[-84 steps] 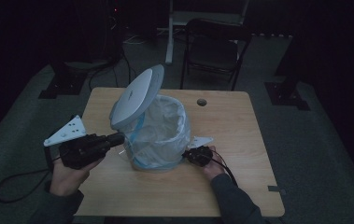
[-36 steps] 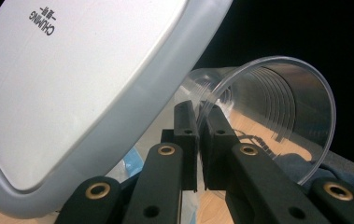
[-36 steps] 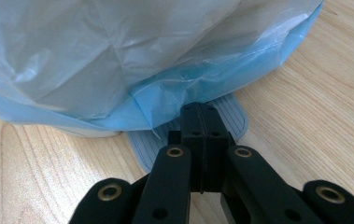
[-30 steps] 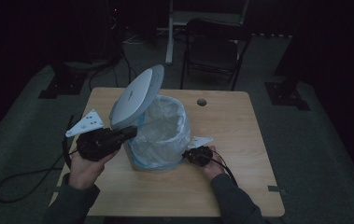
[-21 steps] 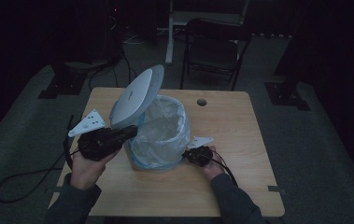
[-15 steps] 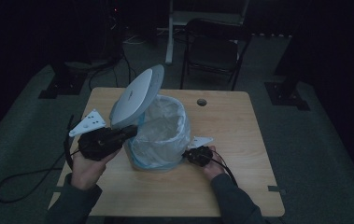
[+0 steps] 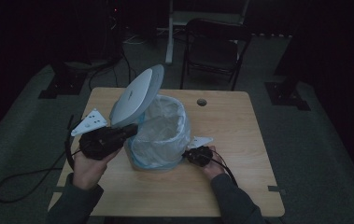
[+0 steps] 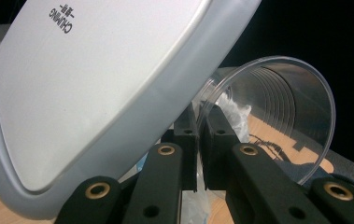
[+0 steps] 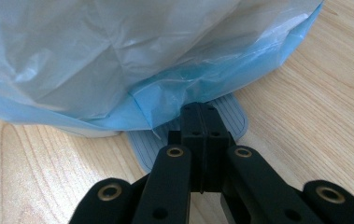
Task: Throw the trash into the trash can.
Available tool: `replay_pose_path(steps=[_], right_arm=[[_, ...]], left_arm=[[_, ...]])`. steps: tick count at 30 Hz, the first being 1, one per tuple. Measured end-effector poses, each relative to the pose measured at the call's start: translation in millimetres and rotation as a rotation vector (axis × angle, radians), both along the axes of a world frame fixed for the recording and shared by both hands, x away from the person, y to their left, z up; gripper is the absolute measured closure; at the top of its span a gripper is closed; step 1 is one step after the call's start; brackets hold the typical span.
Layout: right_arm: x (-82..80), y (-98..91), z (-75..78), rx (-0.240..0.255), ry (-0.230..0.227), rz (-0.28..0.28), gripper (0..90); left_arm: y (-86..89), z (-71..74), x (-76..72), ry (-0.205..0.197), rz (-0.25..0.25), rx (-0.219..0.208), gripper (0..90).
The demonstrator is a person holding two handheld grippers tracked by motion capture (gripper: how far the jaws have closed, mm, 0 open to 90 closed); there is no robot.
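Nearest the person, at the front edge of the wooden table (image 7: 240,186), both sleeved forearms come in from below. On the right side, the right gripper (image 7: 187,156) lies low on the tabletop with its jaws clenched together, their tips pressing down on the blue foot pedal (image 9: 230,119) at the base of the bin (image 7: 158,135); nothing sits between the jaws. Loose folds of the pale blue bin liner (image 9: 118,60) hang over the bin wall and drape down to just above that pedal, hiding most of the bin's side from the right gripper view.

To the left, the left gripper (image 7: 132,130) is held higher, level with the bin's rim, and is grasping a clear plastic cup (image 8: 277,116) by its thin wall, jaws pinched shut on the rim. The cup lies on its side with its open mouth facing the gripper's camera.

Just beyond, the grey lid (image 7: 137,93) stands tilted open above the bin's left rim, close beside the cup and crowding the gripper's left.

Farther back, a round hole (image 7: 201,101) marks the tabletop, and a dark folding chair (image 7: 216,46) stands behind the table.
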State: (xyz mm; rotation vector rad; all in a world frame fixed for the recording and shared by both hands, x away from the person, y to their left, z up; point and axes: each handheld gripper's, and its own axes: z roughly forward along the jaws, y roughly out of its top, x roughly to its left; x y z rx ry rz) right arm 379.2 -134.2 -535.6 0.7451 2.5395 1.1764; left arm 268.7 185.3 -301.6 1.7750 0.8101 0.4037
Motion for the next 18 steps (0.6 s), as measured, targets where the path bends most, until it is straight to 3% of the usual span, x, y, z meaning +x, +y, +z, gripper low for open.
replay_pose_path(steps=[18], right_arm=[[0.0, 0.0, 0.0, 0.0, 0.0, 0.001, 90.0]], left_arm=[[-3.1, 0.5, 0.8, -0.001, -0.002, -0.005, 86.6]])
